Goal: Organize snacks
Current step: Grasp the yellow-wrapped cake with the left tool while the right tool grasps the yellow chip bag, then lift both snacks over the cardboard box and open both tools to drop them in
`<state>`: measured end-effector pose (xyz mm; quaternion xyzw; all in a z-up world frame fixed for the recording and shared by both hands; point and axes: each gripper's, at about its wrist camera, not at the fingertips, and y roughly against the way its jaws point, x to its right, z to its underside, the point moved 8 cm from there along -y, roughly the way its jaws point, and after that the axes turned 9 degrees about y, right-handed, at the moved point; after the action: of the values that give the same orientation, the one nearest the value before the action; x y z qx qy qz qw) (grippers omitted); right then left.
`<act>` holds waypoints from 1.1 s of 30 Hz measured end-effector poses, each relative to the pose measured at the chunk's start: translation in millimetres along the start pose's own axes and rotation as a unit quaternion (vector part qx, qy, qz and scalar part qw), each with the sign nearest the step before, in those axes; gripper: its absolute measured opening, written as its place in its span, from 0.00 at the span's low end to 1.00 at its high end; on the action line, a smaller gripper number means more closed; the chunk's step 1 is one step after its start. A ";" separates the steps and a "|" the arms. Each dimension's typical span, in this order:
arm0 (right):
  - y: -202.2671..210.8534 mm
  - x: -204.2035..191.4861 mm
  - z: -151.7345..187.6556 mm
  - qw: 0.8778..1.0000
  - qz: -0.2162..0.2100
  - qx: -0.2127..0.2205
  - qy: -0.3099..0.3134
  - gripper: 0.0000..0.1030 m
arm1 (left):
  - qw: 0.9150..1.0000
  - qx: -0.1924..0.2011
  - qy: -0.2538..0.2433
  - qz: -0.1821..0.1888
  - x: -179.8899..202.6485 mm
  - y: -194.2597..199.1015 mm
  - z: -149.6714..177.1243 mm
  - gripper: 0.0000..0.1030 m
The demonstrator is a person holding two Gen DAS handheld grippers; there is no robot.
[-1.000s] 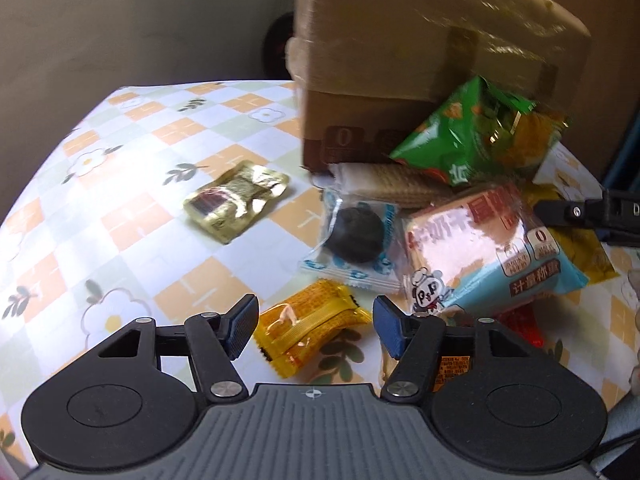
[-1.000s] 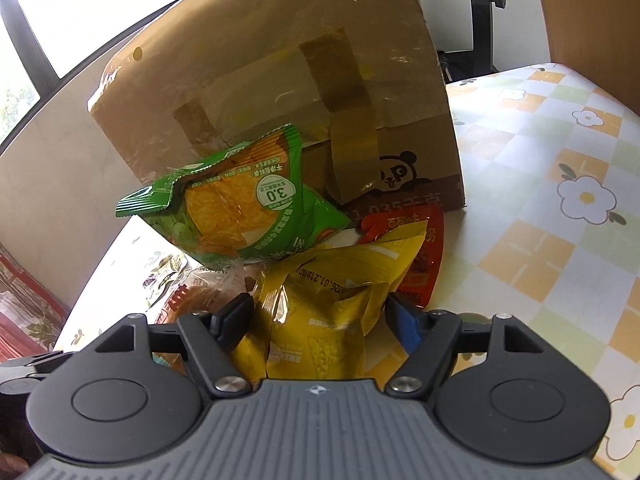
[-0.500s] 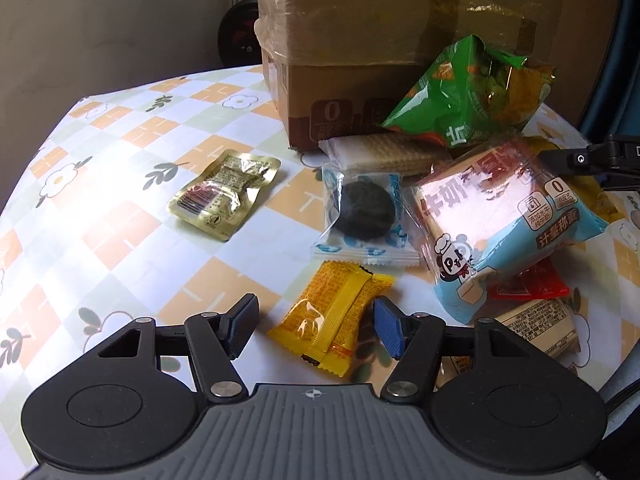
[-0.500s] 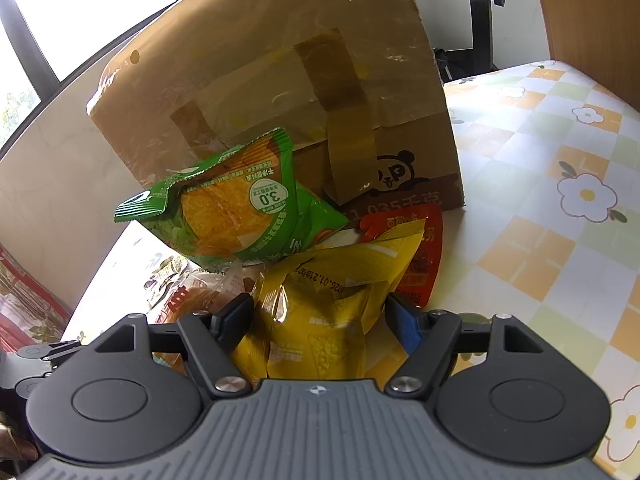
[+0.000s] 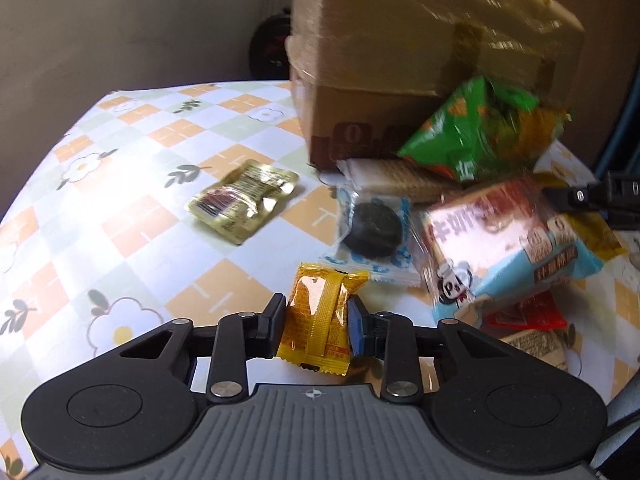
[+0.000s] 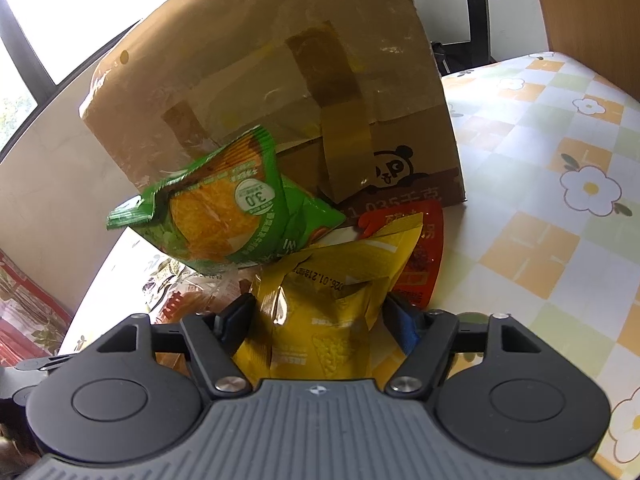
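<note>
Both fingers of the left gripper (image 5: 316, 326) pinch one small orange-yellow foil snack packet (image 5: 320, 316) between their pads, near the bottom of the left wrist view; the right gripper (image 6: 318, 318) has its jaws closing, one crumpled yellow foil snack bag (image 6: 336, 308) standing between them, though whether the pads already press it cannot be told.

Largest is one taped brown cardboard box (image 6: 280, 80) standing on the checked flower-print tablecloth (image 5: 120, 220) at the far side; a panda print shows on its lower right in the right wrist view; against it leans one green chip bag (image 6: 224, 212), tilted, resting on the pile; below that, in the left wrist view, lies one blue and pink bread bag with a cartoon chef (image 5: 504, 248), right of centre; one clear pack of pale wafers (image 5: 392, 178) lies at the foot of the box; one clear blue-trimmed wrapper holding a dark round biscuit (image 5: 374, 232) lies just left of the bread bag; one gold foil sachet (image 5: 244, 200) lies apart on the left; red wrappers number two, one (image 6: 424, 248) behind the yellow bag, one (image 5: 528, 314) under the bread bag; whether they are the same cannot be told.

Both grippers point downward at a slant toward the tablecloth; the right one's fingertip (image 5: 576, 196) shows at the right edge of the left wrist view.
</note>
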<state>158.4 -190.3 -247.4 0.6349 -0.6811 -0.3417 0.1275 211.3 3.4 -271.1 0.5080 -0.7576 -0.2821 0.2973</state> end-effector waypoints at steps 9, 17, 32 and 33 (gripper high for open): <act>26.1 12.7 -8.8 0.997 0.044 0.018 0.053 0.66 | 0.998 0.044 0.043 -0.002 -5.3 23.3 -13.6 0.33; 47.6 20.6 -13.7 0.993 0.081 0.040 0.080 0.65 | 0.995 0.077 0.070 0.012 -0.8 38.3 -31.4 0.33; 90.9 29.0 -59.2 0.977 0.134 0.127 0.103 0.65 | 0.987 0.145 0.059 0.034 27.8 69.5 -91.2 0.34; 95.4 27.8 -63.8 0.976 0.133 0.135 0.105 0.65 | 0.986 0.149 0.057 0.037 30.3 71.9 -95.0 0.34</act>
<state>118.5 -239.9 -148.0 0.5819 -0.7824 -0.1580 0.1559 228.7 -13.6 -150.7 0.5336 -0.7912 -0.1252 0.2714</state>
